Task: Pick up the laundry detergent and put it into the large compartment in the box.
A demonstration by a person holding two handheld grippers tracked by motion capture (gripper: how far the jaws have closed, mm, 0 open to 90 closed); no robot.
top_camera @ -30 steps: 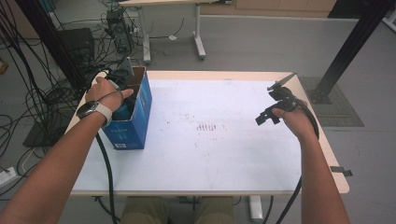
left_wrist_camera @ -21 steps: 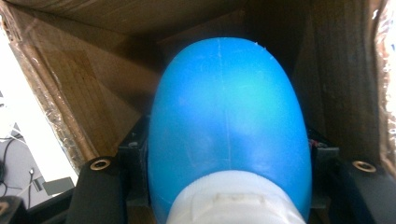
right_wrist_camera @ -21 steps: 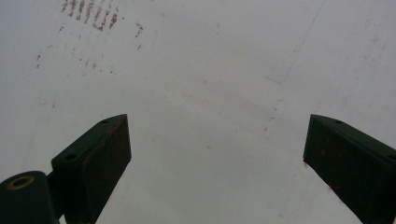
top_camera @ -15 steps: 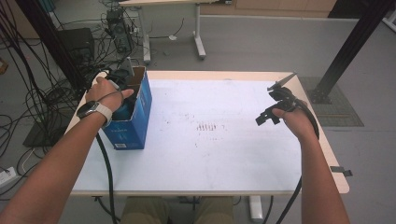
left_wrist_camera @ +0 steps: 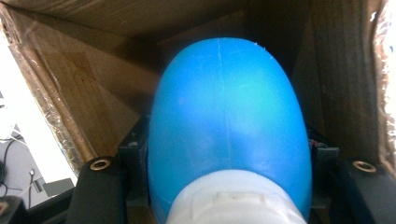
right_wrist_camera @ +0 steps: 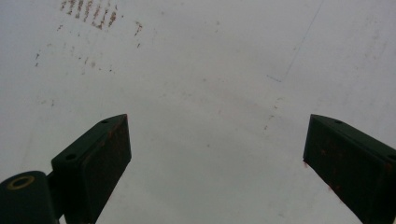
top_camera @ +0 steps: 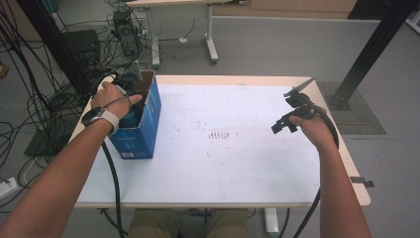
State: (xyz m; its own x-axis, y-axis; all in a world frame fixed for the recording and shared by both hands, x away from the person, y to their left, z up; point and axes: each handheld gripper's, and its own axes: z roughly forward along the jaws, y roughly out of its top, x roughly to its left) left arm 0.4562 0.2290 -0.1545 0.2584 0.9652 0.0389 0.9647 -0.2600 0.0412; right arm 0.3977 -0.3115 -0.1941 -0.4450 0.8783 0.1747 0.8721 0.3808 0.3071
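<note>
Blue bottle's (left_wrist_camera: 229,116) base past frame edge

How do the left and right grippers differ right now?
The left gripper is shut on the blue bottle; the right gripper is open, with nothing between its jaws. The left gripper reaches down inside the blue cardboard box at the table's left side; the right gripper hangs over the bare white table near its right edge. Both are hand-held and have black jaws.

High view looks forward and down over the whole table (top_camera: 218,168); left gripper view sits close inside the box (left_wrist_camera: 70,74), right gripper view faces down near the tabletop, shared with high view.
</note>
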